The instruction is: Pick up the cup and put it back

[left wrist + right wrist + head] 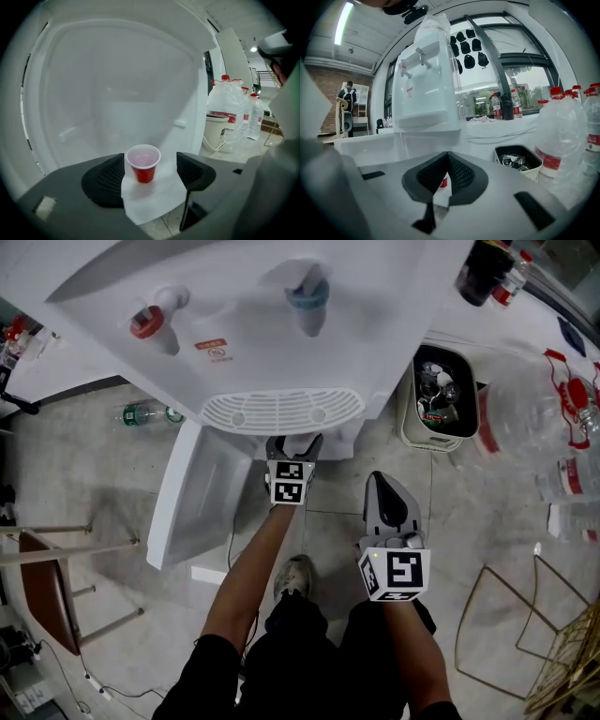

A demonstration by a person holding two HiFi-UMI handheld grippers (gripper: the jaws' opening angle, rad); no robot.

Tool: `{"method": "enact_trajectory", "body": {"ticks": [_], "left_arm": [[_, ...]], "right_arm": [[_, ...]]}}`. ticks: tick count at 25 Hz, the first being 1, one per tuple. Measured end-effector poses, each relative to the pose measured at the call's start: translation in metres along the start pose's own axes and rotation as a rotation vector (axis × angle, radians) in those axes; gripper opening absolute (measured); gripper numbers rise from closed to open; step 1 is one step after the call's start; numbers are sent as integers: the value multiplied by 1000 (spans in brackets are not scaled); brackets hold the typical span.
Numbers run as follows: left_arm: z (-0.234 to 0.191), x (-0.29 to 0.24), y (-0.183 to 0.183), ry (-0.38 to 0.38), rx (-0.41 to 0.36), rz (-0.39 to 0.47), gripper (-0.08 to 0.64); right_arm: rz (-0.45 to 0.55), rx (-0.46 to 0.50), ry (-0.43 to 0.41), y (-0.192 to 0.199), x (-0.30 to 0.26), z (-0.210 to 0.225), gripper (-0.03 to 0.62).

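Observation:
A small red cup (143,165) with a pale rim stands upright on a white ledge (154,199) inside the water dispenser's lower cabinet. My left gripper (150,158) is open, its jaws on either side of the cup; the right pad stands clear of it and the left pad is very close to the rim. In the head view the left gripper (293,441) reaches under the dispenser (281,324), which hides the cup. My right gripper (381,482) hangs lower right, shut and empty (447,156). A sliver of the red cup (444,182) shows below its pads.
The cabinet door (202,493) stands open to the left. A bin of rubbish (441,395) and large water bottles (544,409) stand right of the dispenser. A bottle (145,414) lies on the floor. A chair (56,587) is left, a wire rack (553,643) right.

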State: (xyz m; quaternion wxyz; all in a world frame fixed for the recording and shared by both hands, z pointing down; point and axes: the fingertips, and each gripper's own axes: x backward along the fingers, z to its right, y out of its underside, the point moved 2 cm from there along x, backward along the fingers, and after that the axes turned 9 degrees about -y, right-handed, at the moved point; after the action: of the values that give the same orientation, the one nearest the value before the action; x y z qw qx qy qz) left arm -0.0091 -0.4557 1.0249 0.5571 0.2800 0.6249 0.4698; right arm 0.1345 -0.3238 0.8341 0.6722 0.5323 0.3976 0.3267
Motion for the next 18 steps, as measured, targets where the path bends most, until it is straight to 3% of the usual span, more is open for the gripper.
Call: {"method": "enact_trajectory", "body": {"ticks": [18], "left_arm": [[-12, -47, 8, -26, 30, -120, 351]], "right_arm": [[-14, 9, 22, 6, -7, 5, -6]]}}
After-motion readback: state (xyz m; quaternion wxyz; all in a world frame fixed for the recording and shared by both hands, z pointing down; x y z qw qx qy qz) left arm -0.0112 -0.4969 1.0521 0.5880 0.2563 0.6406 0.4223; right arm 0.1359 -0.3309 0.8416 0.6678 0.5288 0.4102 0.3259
